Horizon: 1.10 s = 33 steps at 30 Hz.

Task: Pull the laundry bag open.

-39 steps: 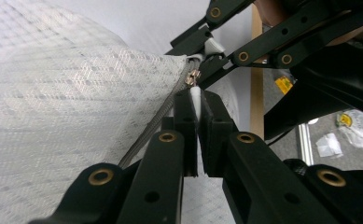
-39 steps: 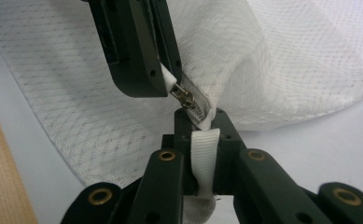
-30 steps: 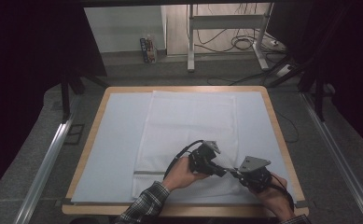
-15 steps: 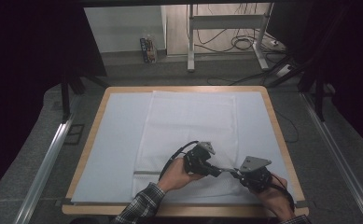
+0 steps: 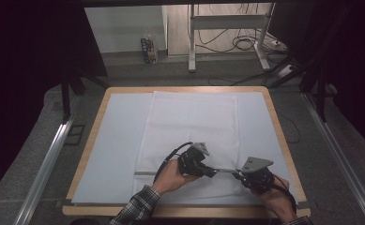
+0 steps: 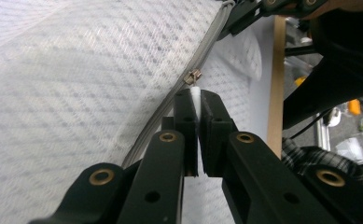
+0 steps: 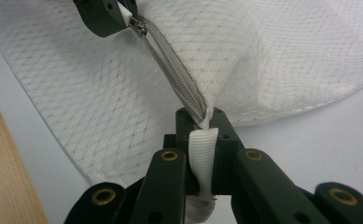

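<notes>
A white mesh bag (image 5: 194, 122) lies flat on the table's pale mat (image 5: 119, 140). Its grey zipper (image 5: 224, 170) runs taut between my two grippers near the front edge. My left gripper (image 5: 212, 171) (image 6: 196, 100) is shut on the white pull tab (image 6: 195, 93) of the metal slider (image 6: 194, 76). My right gripper (image 5: 238, 174) (image 7: 203, 119) is shut on a white fabric loop (image 7: 202, 154) at the zipper's end. In the right gripper view the zipper (image 7: 174, 79) leads up to the slider (image 7: 138, 26), where the left gripper (image 7: 107, 14) holds it.
The wooden table rim (image 5: 278, 140) frames the mat. Metal rails (image 5: 49, 159) run along both sides on the grey floor. A white desk frame (image 5: 227, 28) and cables (image 5: 246, 44) stand beyond the far edge. A plaid sleeve (image 5: 138, 208) comes in at the bottom.
The left gripper has slid slightly to the left with the pull tab, so a little more zipper shows between the grippers. The right gripper has stayed in place.
</notes>
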Each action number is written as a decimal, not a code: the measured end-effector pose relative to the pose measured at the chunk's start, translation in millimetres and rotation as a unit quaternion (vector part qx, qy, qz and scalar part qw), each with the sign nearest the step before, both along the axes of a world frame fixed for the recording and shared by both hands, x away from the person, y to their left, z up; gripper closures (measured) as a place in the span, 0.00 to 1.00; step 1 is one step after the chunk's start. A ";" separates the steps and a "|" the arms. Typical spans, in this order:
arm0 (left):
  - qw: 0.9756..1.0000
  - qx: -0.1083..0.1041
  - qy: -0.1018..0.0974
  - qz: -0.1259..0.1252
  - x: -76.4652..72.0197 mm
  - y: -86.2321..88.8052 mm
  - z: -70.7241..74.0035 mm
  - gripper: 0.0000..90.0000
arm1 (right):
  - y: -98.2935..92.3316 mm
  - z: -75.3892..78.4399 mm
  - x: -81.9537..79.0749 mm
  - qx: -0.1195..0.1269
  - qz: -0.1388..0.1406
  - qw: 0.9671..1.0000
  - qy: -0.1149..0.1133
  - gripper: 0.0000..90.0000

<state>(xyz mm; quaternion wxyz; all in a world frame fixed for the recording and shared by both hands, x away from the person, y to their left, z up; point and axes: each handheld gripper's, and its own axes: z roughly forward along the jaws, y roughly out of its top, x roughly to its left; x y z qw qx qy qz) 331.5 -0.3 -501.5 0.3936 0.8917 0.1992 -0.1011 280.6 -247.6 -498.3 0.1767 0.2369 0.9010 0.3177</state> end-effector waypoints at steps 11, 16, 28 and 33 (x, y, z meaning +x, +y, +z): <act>1.000 0.010 -0.001 0.013 -1.3 16.2 2.0 0.97 | -1.4 -0.2 0.9 0.002 -0.004 1.000 0.002 0.94; 1.000 0.010 0.001 0.022 -1.9 25.2 1.7 0.97 | -1.4 -0.5 1.1 0.002 -0.006 1.000 0.002 0.94; 0.999 0.009 0.001 0.039 -7.6 43.4 1.0 0.97 | -1.5 -0.7 1.6 0.003 -0.005 1.000 0.005 0.94; 0.999 0.009 -0.001 0.041 -10.4 49.2 0.4 0.97 | -1.4 -0.9 1.9 0.005 -0.005 1.000 0.007 0.94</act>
